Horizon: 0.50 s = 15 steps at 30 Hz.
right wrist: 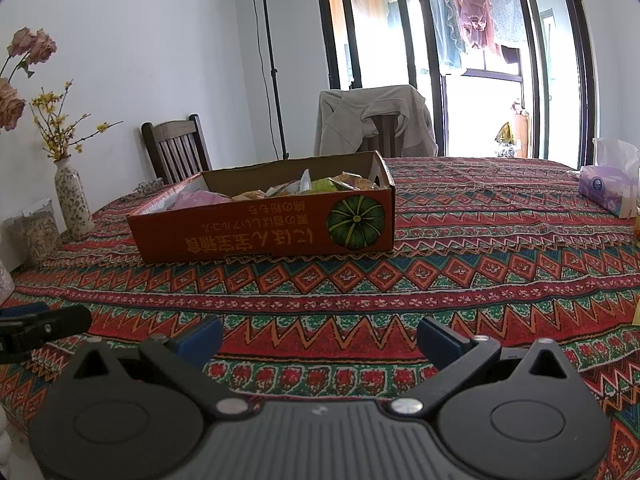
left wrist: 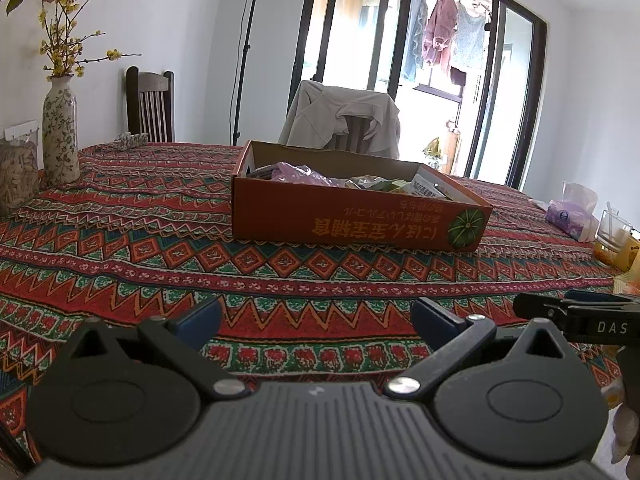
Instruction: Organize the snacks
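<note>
The snacks point(left wrist: 360, 182) are seen piled inside an open orange cardboard box point(left wrist: 352, 220), which is printed with a green pumpkin and upside-down lettering and is set near the middle of the bench point(left wrist: 280, 280). Purple, yellow-green and white wrappers can be made out among them, though no single packet is shown clearly. The bench is covered by a red, green and orange patterned cloth. The left gripper point(left wrist: 316, 316) is held low over the near edge of the bench, well apart from the box, with its blue-padded fingers point(left wrist: 200, 316) spread wide and nothing between them. The right gripper point(right wrist: 320, 334) is held likewise beside it, its fingers point(right wrist: 438, 340) wide and empty. A floral vase point(left wrist: 60, 136) of yellow sprigs is placed at the far left, and a purple tissue pack point(right wrist: 606, 190) at the right edge. Two chairs are drawn up behind, one draped with a pale garment point(right wrist: 372, 118).
</note>
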Motion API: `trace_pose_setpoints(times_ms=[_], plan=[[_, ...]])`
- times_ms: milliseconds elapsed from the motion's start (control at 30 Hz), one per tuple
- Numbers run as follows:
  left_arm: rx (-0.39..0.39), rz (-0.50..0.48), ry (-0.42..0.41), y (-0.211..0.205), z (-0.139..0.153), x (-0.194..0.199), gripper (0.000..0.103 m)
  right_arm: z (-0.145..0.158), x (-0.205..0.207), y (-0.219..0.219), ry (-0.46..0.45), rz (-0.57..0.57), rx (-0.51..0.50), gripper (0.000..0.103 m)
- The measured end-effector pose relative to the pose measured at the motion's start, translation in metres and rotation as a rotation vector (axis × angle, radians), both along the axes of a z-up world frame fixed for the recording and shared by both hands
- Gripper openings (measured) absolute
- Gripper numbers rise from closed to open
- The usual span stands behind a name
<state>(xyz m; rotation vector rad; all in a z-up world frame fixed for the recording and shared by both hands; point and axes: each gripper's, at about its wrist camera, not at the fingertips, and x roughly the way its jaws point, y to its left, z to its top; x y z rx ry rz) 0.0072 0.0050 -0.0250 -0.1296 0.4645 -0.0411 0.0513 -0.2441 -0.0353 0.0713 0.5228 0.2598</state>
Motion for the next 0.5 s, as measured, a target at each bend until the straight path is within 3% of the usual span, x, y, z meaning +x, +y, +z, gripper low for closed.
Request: trace_pose_setpoints(times_ms=[500], plan=[[0.002, -0.005, -0.003, -0.0006, 0.0004, -0.0005, 0.103, -0.0001, 0.0, 0.0001, 0.0, 0.001, -0.001, 0.103]])
